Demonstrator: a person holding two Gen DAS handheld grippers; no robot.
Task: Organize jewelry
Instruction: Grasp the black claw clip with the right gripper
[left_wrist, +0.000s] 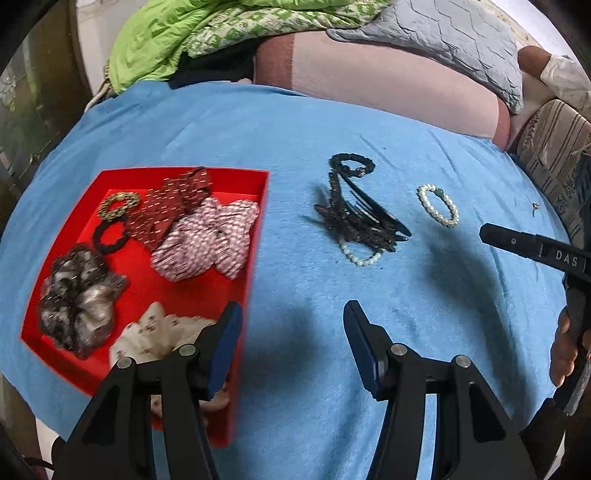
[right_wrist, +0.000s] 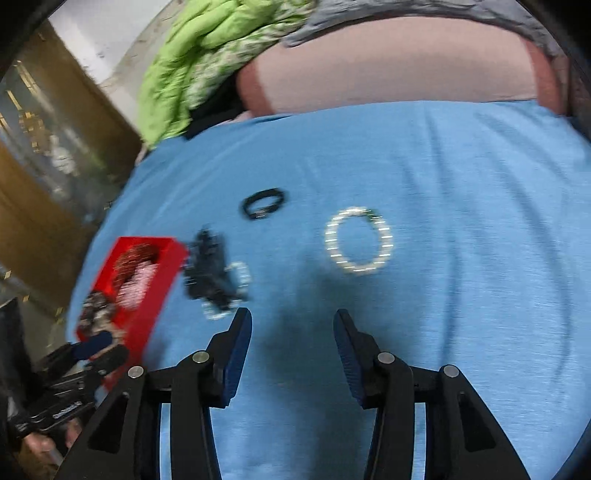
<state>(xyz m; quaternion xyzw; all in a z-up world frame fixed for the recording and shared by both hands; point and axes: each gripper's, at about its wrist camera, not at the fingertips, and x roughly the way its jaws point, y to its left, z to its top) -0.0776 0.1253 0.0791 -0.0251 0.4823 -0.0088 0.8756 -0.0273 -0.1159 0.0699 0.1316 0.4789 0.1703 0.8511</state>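
On the blue cloth (left_wrist: 295, 122), a red tray (left_wrist: 258, 221) serves as the reference point. It holds several scrunchies (left_wrist: 205, 236) and a black hair tie (left_wrist: 109, 234). Right of the tray lies a tangle of black bead necklaces (left_wrist: 360, 218) with a pearl strand (left_wrist: 360, 256) touching its near edge. Farther right of the tray, apart from the tangle, lies a pearl bracelet (left_wrist: 437, 205). The left gripper (left_wrist: 291, 328) hangs beside the tray's near right corner, jaws parted, nothing between them. The right gripper (right_wrist: 291, 332) hangs short of the bracelet, jaws likewise parted and empty; its view is motion-blurred.
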